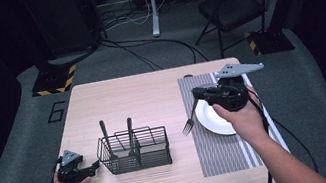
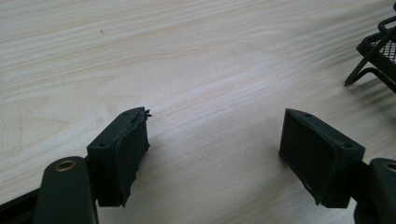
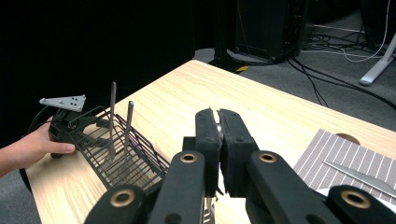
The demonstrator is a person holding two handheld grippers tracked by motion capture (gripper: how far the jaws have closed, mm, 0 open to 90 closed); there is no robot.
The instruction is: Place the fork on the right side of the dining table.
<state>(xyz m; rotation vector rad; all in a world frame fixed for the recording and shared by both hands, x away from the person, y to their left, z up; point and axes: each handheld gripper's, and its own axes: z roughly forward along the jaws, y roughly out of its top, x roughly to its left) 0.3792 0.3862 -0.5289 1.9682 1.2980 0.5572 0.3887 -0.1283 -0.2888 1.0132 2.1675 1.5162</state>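
High view: on the pale wooden bench (image 1: pixel 152 98) a black wire-mesh caddy (image 1: pixel 134 151) stands left of centre with two metal utensils (image 1: pixel 106 137) upright in it, handles up, and a grey striped placemat (image 1: pixel 222 152) lies at the right with a round white plate (image 1: pixel 214 119) on it; a slim silver knife (image 3: pixel 359 176) lies on the mat in the right gripper view. Behind the bench are a dark folding chair (image 1: pixel 232 8), cables on the grey floor (image 1: pixel 11 164) and a yellow-and-black striped base plate (image 1: pixel 53 81). Nothing stands between the caddy and the mat. The right gripper (image 1: pixel 200 93), above the far left edge of the plate, has its jaws pressed together on the handle of a silver metal fork (image 1: pixel 190 118); in the right gripper view a sliver of metal shows between the two black pads (image 3: pixel 208 135). The fork is slim and shiny, and it hangs over the left border of the mat, just beside the plate. Its long axis runs on a slant from the gripper down toward the near left, tines at the low end pointing at the person's side of the bench. The left gripper (image 1: pixel 94 167) rests by the caddy's left side, jaws spread wide over bare wood, with nothing between them.
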